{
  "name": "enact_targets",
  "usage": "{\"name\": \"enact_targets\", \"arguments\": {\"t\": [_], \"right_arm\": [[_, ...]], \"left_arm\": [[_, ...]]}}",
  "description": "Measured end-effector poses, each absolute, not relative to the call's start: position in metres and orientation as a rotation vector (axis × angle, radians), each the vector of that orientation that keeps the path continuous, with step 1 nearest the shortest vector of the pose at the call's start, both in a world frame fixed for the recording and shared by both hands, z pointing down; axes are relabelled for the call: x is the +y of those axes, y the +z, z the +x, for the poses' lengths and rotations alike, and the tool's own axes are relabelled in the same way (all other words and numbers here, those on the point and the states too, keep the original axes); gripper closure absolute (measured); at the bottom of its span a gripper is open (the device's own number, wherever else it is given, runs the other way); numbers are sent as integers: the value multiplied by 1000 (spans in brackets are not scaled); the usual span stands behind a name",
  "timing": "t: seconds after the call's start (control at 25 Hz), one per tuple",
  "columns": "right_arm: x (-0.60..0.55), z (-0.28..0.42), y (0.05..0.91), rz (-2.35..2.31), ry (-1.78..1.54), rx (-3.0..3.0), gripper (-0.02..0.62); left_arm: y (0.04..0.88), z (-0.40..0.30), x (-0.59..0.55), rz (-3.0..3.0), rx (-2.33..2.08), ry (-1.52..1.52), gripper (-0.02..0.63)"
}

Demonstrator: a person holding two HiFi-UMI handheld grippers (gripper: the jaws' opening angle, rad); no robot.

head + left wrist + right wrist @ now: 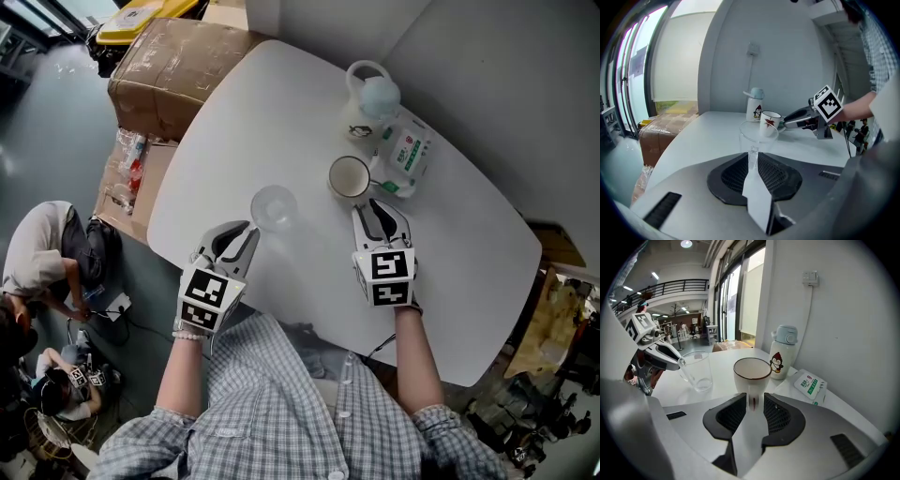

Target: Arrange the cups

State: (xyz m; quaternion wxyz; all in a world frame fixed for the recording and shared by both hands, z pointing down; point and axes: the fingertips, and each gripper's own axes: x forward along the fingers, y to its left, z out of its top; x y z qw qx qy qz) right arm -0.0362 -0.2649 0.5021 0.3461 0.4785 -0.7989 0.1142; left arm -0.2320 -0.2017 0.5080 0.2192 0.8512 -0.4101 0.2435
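A clear glass (273, 206) stands on the white table (253, 112), left of a white mug (350, 176) with a dark rim. My left gripper (249, 228) is shut on the glass's near rim, and in the left gripper view the jaws pinch the glass (758, 135) wall. My right gripper (372, 202) is shut on the mug's near wall. In the right gripper view the mug (752, 373) sits upright between the closed pads, with the glass (697, 370) and the left gripper (675, 358) to its left. The mug (769, 123) bears a red mark.
A white penguin bottle (372, 94) and a green-and-white tissue pack (408, 155) sit behind the mug near the wall. A cardboard box (173, 70) stands off the table's far left edge. People sit on the floor at the left (47, 272).
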Motion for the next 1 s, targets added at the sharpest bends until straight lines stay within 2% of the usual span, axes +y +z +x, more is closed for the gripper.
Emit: {"name": "enact_targets", "arguments": {"t": [1.0], "right_arm": [[-244, -59, 507, 1322, 512, -2056, 525]], "left_arm": [[507, -217, -247, 2528, -1053, 670, 558]]}}
